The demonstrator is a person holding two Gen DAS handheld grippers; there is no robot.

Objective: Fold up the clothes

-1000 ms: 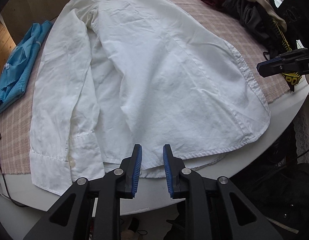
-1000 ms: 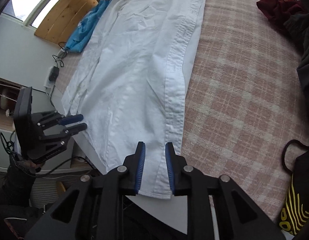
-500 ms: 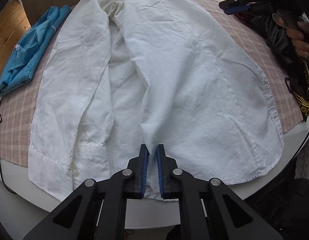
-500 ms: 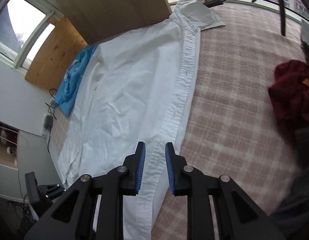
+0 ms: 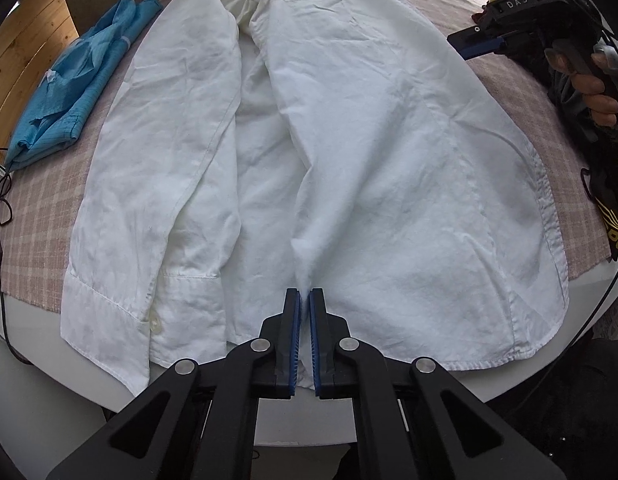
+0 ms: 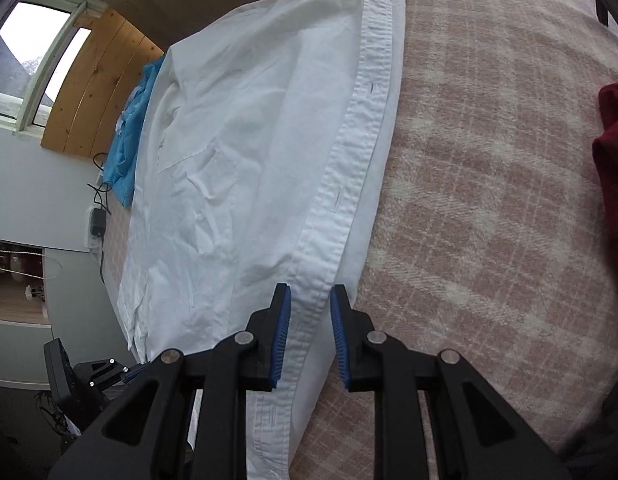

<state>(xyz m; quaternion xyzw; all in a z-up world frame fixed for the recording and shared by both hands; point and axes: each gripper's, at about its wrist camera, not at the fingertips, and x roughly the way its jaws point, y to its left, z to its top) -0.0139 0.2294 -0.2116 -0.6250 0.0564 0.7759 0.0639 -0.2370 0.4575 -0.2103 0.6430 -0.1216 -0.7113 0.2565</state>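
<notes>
A white shirt point(image 5: 389, 160) lies spread flat on the table, hem towards me and collar far away, with one sleeve folded lengthwise over its left side. My left gripper point(image 5: 305, 300) points steeply down at the middle of the hem, shut on a raised ridge of the shirt's fabric. In the right wrist view the shirt point(image 6: 237, 160) runs up the frame and its button placket passes between the fingers of my right gripper point(image 6: 309, 296). Those jaws stand apart and do not press the cloth. A hand holds that right gripper point(image 5: 475, 46) over the shirt's right edge.
A pink plaid cloth point(image 6: 489, 200) covers the round white table point(image 5: 49, 380). A blue garment point(image 5: 77, 92) lies left of the shirt. Dark clothes point(image 5: 605, 184) and a red garment point(image 6: 613, 152) are piled at the right. A cable and adapter point(image 6: 97, 222) sit near the table's left edge.
My left gripper came in over the hem and its jaws went from apart to pinched on a fold of the shirt. My right gripper travelled from the hem corner up along the placket.
</notes>
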